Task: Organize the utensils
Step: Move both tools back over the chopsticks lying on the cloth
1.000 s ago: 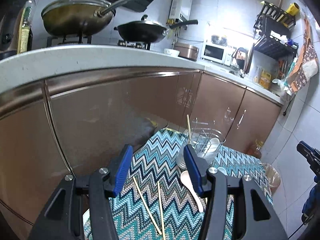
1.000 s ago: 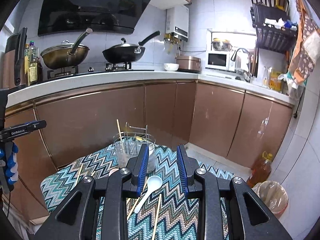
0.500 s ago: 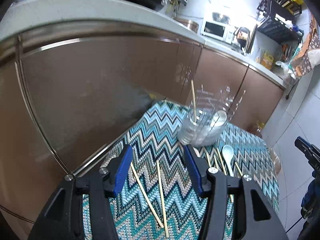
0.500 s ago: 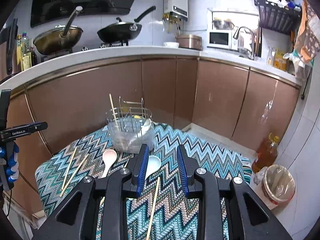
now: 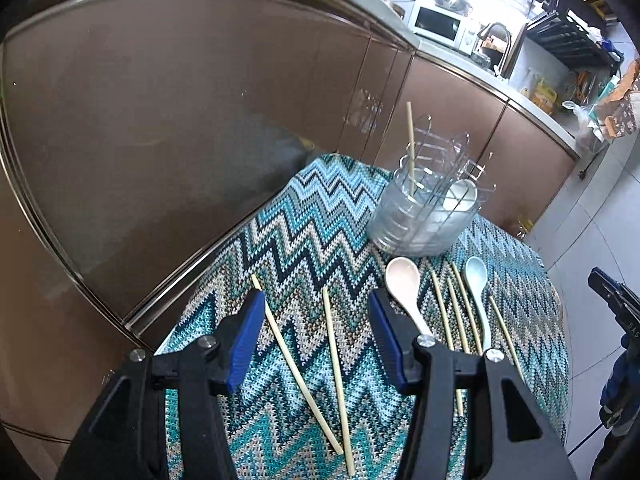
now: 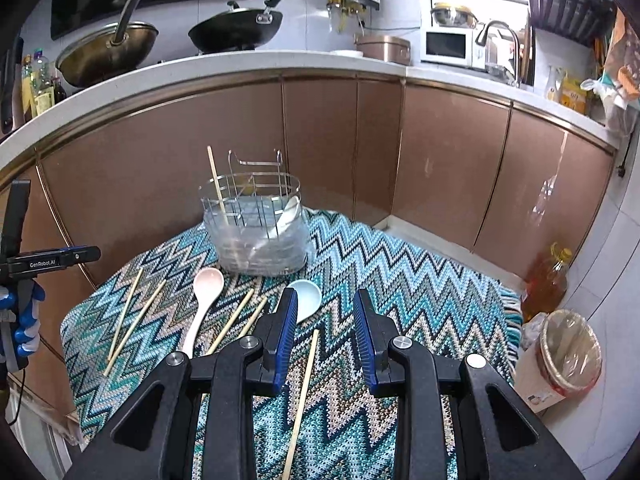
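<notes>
Left wrist view: left gripper point(image 5: 316, 334) had jaws apart, nothing gripped, two chopsticks point(image 5: 334, 364) lying on the zigzag cloth point(image 5: 308, 224) between its fingers. Pink spoon point(image 5: 404, 284) at 1 o'clock from the gripper, blue spoon point(image 5: 477, 280) further right among more sticks. Utensil holder point(image 5: 424, 216) at 1 o'clock held one upright chopstick and a white spoon. Right wrist view: right gripper point(image 6: 325, 334) was narrowly open and empty, over one chopstick point(image 6: 305, 384), blue spoon point(image 6: 306, 298) at its left fingertip. Only this view showed the pans point(image 6: 236, 30), oil bottle point(image 6: 546, 280) and bin point(image 6: 570, 354) at 3 o'clock.
</notes>
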A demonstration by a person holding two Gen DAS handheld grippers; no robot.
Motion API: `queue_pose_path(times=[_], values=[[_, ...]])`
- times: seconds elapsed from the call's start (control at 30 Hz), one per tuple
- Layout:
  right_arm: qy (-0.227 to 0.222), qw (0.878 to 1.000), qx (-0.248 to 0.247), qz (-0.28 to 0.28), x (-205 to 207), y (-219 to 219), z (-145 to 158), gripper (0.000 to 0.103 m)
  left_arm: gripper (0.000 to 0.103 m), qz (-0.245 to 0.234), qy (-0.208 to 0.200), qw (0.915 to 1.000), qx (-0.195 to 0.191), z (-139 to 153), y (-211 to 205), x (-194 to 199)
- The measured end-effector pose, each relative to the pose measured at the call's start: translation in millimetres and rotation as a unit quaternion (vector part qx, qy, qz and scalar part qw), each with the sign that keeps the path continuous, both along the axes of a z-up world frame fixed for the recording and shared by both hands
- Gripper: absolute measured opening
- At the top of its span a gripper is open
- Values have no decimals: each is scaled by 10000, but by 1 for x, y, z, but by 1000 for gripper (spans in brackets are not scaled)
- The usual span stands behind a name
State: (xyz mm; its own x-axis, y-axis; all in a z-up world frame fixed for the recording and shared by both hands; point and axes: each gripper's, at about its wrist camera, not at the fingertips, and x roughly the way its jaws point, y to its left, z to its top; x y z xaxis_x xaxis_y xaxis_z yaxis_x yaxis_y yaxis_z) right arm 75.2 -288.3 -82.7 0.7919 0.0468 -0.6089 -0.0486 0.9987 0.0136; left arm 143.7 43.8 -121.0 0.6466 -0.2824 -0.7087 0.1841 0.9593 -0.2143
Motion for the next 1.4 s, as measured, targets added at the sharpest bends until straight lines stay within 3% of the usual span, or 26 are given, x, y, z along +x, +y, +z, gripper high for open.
queue_pose_path(times=[0.67, 1.4], values=[[749, 9970, 145, 124, 24, -14, -49, 28, 51, -170, 688, 9975, -43, -47, -2, 17], [1140, 9925, 421, 152, 21, -22, -68, 28, 51, -158, 1058, 9939, -258, -62, 8, 16]])
